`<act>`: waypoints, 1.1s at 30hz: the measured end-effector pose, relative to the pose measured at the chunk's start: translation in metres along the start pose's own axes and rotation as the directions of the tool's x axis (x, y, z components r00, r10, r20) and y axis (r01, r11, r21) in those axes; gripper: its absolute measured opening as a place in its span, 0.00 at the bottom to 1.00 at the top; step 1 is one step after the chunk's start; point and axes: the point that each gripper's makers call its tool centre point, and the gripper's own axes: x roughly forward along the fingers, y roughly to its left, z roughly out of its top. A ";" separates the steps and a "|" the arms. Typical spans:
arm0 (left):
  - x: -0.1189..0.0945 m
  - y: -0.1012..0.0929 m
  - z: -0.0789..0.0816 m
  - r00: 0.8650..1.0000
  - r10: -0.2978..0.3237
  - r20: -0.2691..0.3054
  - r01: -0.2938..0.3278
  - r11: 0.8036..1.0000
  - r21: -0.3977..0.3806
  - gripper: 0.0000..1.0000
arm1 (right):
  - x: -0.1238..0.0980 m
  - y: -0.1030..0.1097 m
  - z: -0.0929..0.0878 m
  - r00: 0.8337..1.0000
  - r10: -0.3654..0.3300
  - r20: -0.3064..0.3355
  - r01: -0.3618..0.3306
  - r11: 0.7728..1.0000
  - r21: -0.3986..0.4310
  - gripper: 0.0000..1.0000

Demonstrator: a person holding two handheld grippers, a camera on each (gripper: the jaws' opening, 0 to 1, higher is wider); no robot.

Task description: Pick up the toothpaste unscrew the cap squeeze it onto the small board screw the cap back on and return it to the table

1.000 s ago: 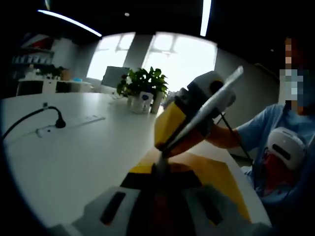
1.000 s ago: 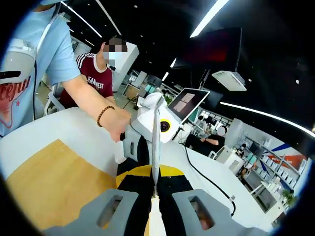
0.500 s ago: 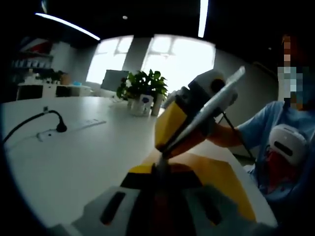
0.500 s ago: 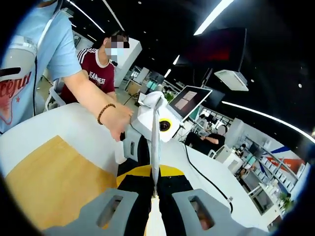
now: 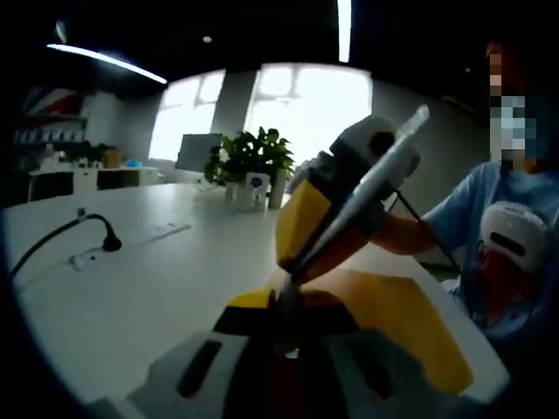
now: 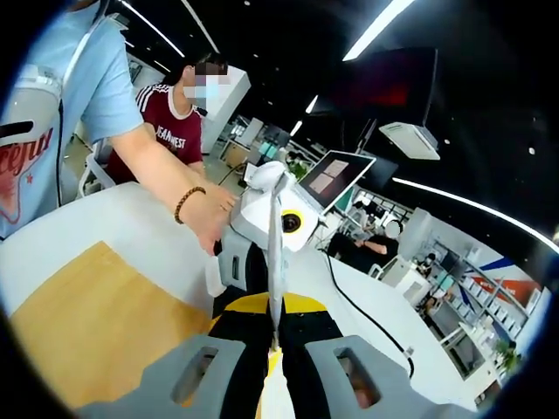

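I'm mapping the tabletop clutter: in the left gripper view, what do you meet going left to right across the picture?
Black cable → potted plant → right gripper holding the toothpaste tube → person's blue sleeve.

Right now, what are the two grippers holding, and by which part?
Both hold the toothpaste tube, raised above the wooden board. The right gripper pinches one end. The left gripper pinches the opposite end. Which end carries the cap cannot be told.
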 end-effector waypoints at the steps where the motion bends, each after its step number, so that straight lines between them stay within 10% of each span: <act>1: 0.000 -0.001 0.000 1.000 -0.001 0.001 0.001 1.000 0.007 0.07 | 0.000 0.000 0.000 1.000 0.002 0.000 -0.002 1.000 0.002 0.00; 23: -0.013 0.004 0.009 0.994 0.085 -0.062 -0.063 0.951 0.304 0.08 | -0.007 0.008 0.015 0.997 0.024 0.074 -0.032 0.994 0.104 0.01; 27: -0.011 -0.010 0.019 0.988 0.139 -0.072 -0.099 0.910 0.403 0.09 | -0.019 0.011 0.031 0.991 0.014 0.132 -0.034 0.988 0.148 0.01; 33: -0.004 -0.031 0.033 0.994 0.089 -0.065 -0.063 0.944 0.325 0.09 | -0.043 0.015 0.048 0.986 0.009 0.167 -0.046 0.975 0.219 0.01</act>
